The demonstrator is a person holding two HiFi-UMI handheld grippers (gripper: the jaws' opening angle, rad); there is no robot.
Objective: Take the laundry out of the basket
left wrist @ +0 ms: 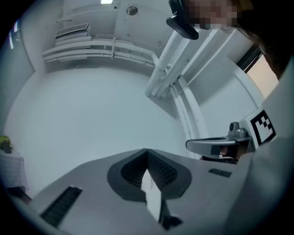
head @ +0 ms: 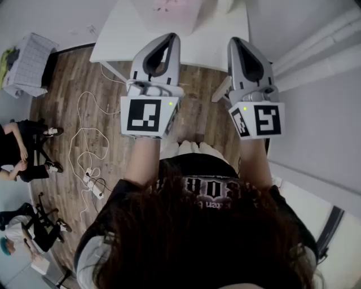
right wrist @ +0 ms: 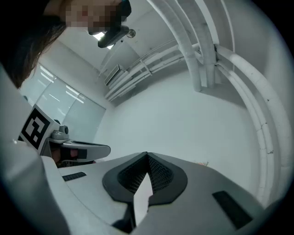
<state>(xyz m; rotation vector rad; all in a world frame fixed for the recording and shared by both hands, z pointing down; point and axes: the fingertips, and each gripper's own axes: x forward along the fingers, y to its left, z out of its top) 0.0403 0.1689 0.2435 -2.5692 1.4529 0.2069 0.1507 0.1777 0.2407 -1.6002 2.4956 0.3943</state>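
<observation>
- Left gripper (head: 172, 37): jaws fully together, tip to tip, with nothing between them. It is raised in front of the chest and points up at the ceiling.
- Right gripper (head: 234, 42): same condition, jaws closed and empty, held level with the left one and near it.
- Laundry location: none can be identified in any view. The likeliest basket is the checked fabric bin (head: 28, 63) at the far left, well apart from both grippers. A yellow-green item (head: 7, 56) sits at its edge; what it is cannot be told. A pale box (head: 169, 11) on the white table (head: 225, 34) ahead is the other candidate.
- Expected handling: laundry is soft, light and limp, so it will sag and trail when lifted.
- Recommended grip point: pinch a raised fold near the middle of a piece, not a loose corner. Lift it clear of the rim to avoid snagging.
</observation>
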